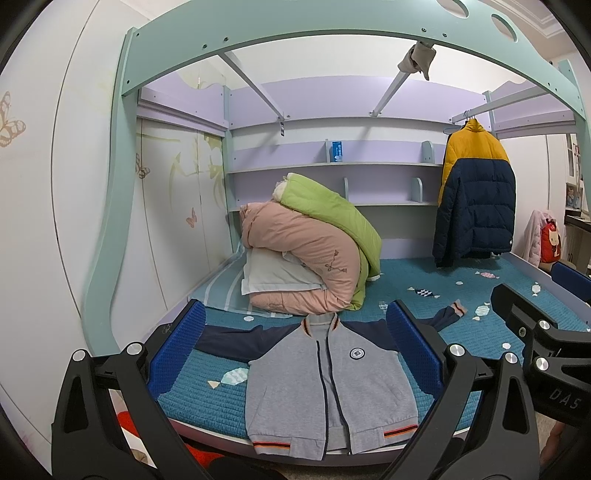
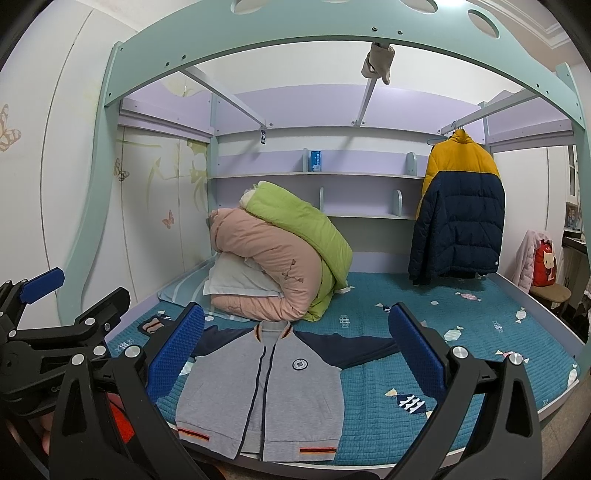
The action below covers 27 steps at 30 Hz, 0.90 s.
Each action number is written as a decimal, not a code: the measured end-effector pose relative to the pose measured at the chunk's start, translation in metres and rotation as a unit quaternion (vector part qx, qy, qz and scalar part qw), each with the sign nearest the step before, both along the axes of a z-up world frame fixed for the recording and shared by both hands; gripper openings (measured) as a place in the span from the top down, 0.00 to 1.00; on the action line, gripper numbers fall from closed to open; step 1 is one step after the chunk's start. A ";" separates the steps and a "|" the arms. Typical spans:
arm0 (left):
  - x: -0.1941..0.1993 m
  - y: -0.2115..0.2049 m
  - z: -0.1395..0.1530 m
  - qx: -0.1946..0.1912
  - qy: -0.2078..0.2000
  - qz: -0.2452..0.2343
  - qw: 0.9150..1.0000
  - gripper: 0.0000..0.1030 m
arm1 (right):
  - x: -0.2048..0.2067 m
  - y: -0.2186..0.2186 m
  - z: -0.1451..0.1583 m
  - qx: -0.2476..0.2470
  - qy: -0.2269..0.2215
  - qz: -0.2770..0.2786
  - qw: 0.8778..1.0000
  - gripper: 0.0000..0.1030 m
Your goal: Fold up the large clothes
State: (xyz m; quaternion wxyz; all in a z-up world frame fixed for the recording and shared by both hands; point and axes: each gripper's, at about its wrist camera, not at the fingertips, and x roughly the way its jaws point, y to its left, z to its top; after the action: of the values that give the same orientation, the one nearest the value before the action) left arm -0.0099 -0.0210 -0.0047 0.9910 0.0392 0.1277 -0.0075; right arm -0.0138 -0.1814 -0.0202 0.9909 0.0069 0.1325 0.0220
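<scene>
A grey zip jacket (image 1: 328, 384) (image 2: 273, 391) with navy sleeves, a round chest badge and orange-striped hem lies flat, front up, on the teal quilted bed (image 1: 207, 402) (image 2: 391, 417), its hem at the near edge. Both sleeves spread sideways; one cuff (image 1: 452, 312) lies to the right, the other cuff (image 2: 151, 326) to the left. My left gripper (image 1: 295, 350) hovers open in front of the jacket with nothing between its blue pads. My right gripper (image 2: 295, 354) is likewise open and empty, off to the jacket's right. The other gripper shows at each view's edge.
Rolled pink and green quilts (image 1: 317, 254) with a pillow sit behind the jacket. A yellow and navy puffer coat (image 1: 476, 192) hangs from a rail at the right. Shelves (image 1: 332, 166) line the back wall, and a mint bed frame (image 1: 295, 33) arches overhead.
</scene>
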 end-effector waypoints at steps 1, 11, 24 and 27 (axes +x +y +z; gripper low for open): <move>0.000 0.000 0.000 0.000 0.000 0.000 1.000 0.05 | 0.000 0.000 0.001 0.000 0.000 0.000 1.000 0.07; 0.005 0.000 -0.008 0.001 0.008 -0.001 1.000 0.05 | 0.009 0.006 -0.003 0.003 0.007 0.000 1.000 0.07; 0.027 0.002 -0.017 0.003 0.032 0.000 0.999 0.05 | 0.030 0.008 -0.018 0.006 0.027 0.001 1.000 0.07; 0.037 0.002 -0.021 0.005 0.041 0.001 0.999 0.05 | 0.038 0.007 -0.023 0.008 0.034 0.000 0.999 0.07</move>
State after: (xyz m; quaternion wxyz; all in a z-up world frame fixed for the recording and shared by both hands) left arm 0.0266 -0.0187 -0.0257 0.9848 0.0435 0.1679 -0.0074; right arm 0.0244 -0.1745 -0.0434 0.9858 0.0154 0.1658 0.0231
